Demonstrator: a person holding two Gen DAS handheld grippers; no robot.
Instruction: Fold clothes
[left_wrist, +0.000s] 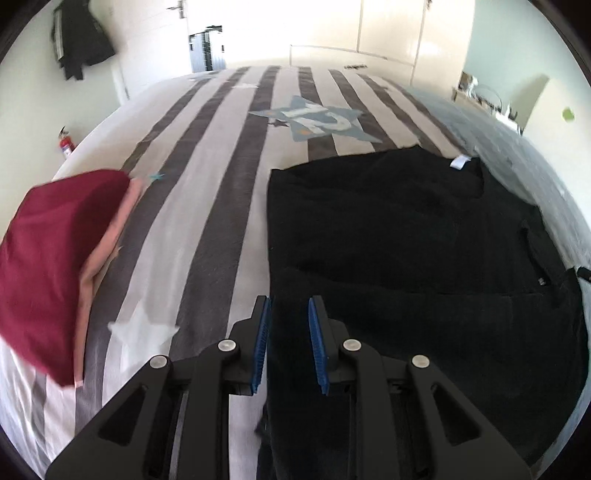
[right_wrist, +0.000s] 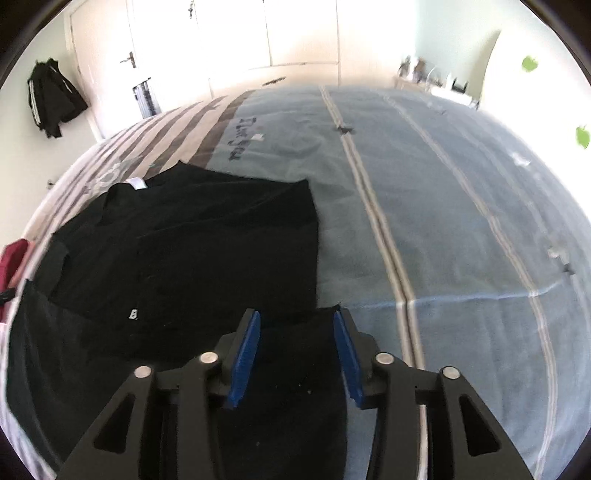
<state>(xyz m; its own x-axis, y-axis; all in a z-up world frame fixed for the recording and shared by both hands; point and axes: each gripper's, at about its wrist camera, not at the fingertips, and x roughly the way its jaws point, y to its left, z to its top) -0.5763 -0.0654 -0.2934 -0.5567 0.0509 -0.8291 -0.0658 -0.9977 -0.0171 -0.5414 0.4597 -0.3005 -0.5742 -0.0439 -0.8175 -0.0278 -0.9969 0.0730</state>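
a black garment (left_wrist: 406, 240) is spread flat on the bed (left_wrist: 229, 155), ahead of and to the right of the left tongs (left_wrist: 290, 325); in the right wrist view it lies ahead of and to the left of the right tongs (right_wrist: 297, 332). its near hem is turned up over the body in a darker band, so one fold is judged to be made and the rest is left to do. a white label (left_wrist: 460, 162) shows at its far edge. beyond the left side of the left tongs a dark red folded item (left_wrist: 48, 251) rests on a pink one (left_wrist: 107, 240); these are judged to be finished.

the left tongs stand narrowly apart, and dark cloth is seen in the gap, yet it cannot be told whether the cloth is pinched or merely lies below. the right tongs stand wider apart, with the garment's near right corner between the pads but not pressed by them.

both views are blurred. the near edge of the garment is cut off under the tongs' bodies, the sleeves cannot be made out in the black cloth, and a small white mark (right_wrist: 133, 314) on it is unreadable.
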